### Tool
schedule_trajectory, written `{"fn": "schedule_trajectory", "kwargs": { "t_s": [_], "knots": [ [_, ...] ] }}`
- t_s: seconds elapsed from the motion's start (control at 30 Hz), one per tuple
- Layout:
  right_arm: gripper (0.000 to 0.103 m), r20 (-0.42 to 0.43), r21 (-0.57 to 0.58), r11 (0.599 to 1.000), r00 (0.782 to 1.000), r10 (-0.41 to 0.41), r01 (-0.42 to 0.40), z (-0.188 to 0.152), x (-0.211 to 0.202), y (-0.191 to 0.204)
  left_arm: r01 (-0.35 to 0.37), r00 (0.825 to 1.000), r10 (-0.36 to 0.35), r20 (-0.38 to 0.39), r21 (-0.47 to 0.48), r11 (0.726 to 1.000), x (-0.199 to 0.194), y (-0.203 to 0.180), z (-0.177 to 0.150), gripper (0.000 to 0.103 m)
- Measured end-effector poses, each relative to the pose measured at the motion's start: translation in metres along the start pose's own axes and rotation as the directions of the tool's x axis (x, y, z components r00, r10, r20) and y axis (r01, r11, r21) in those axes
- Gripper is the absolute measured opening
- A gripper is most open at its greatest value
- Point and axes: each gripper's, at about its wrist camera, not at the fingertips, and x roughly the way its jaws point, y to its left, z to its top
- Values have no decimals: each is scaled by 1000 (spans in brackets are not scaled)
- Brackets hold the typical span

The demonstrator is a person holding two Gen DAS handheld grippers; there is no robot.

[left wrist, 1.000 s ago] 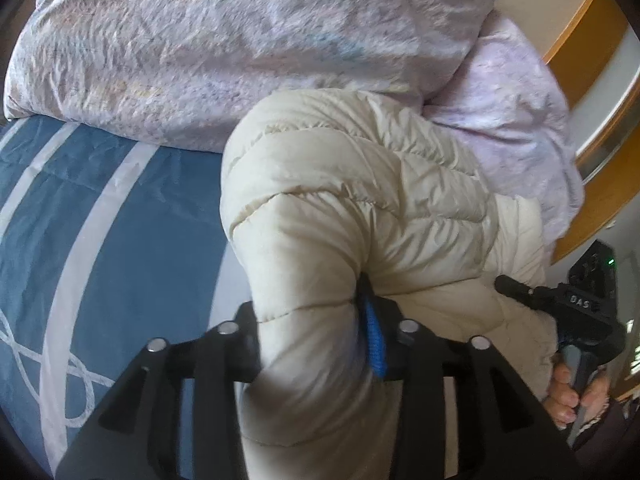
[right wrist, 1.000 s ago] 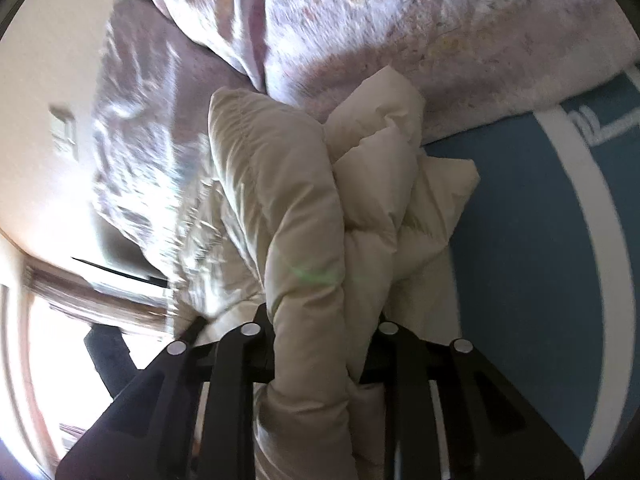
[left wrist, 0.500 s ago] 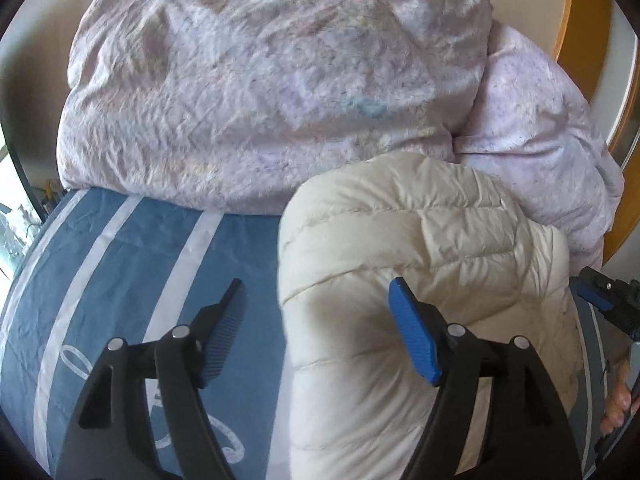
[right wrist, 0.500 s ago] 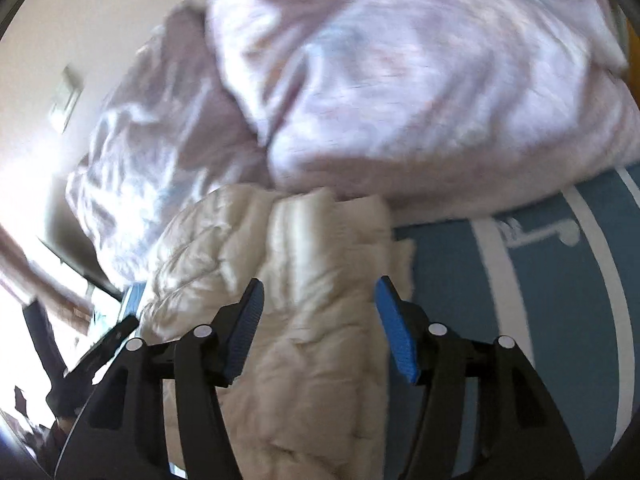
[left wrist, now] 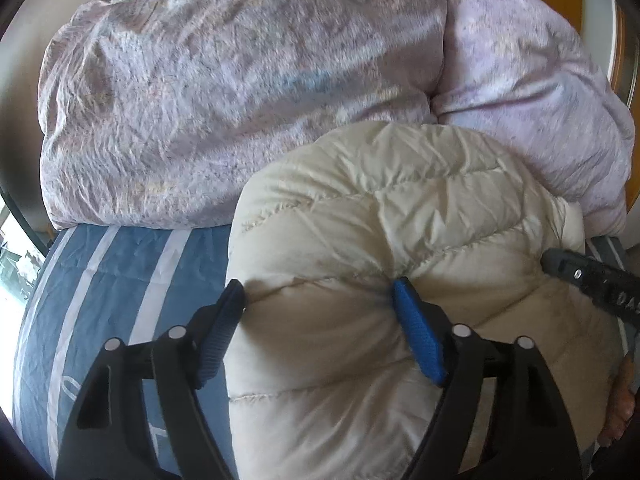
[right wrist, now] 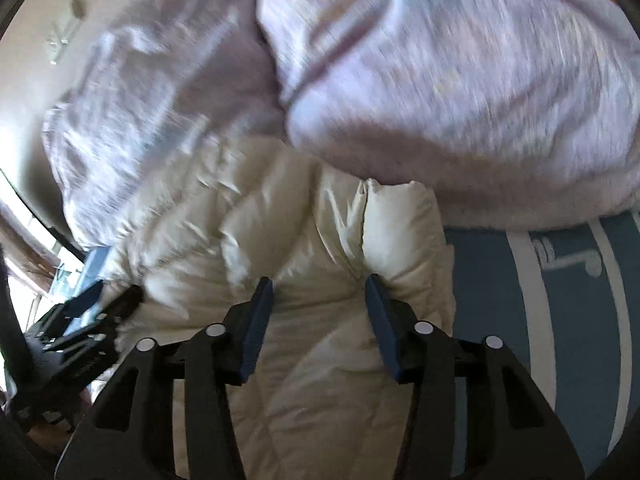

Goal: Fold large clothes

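The jacket (left wrist: 400, 208) lies in a puffy bundle on the bed (left wrist: 100, 280), pushed up against the duvet (left wrist: 240, 100) at the far edge.

Your left gripper (left wrist: 318, 286) has just been opening, and its jaws now stand wide. The near left end of the jacket bulges up between them. One pad sits at the jacket's side and the other pokes into its top, but they do not pinch it.

Your right gripper (right wrist: 318, 280) has just been closing. Its jaws are about half way in, with a soft fold of jacket between them. The picture is blurry, so I cannot tell if they grip it yet.

Here is what can go wrong:

- The jacket is full of air. With the left jaws open, it can puff up and the fold can pop open.
- The cloth is smooth and slippery. If the right jaws catch only the top layer, that layer can slide off the rest and make the bundle crooked.
- The duvet is touching the jacket. If you reach too far, you can grab the duvet too and drag it along.
- If you pull with one gripper only, the bundle can roll toward the bed's edge.
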Motion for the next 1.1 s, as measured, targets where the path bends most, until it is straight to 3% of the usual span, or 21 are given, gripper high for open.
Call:
{"fn": "schedule_trajectory", "kwargs": {
  "t_s": [0.17,0.67,1.1],
  "knots": [
    [48,3,-19,999,1000,-31,31,-9,13,-1,-12,1000,12,-1,23,1000,11,-8,-6,81],
    [50,66,-46,998,997,-28,31,-19,46,1,-17,1000,17,-15,-28,999,42,-1,-20,92],
    [51,91,-44,999,996,-20,24,-29,47,-4,-10,1000,8,-27,-69,998,60,8,-24,96]
  ]
}}
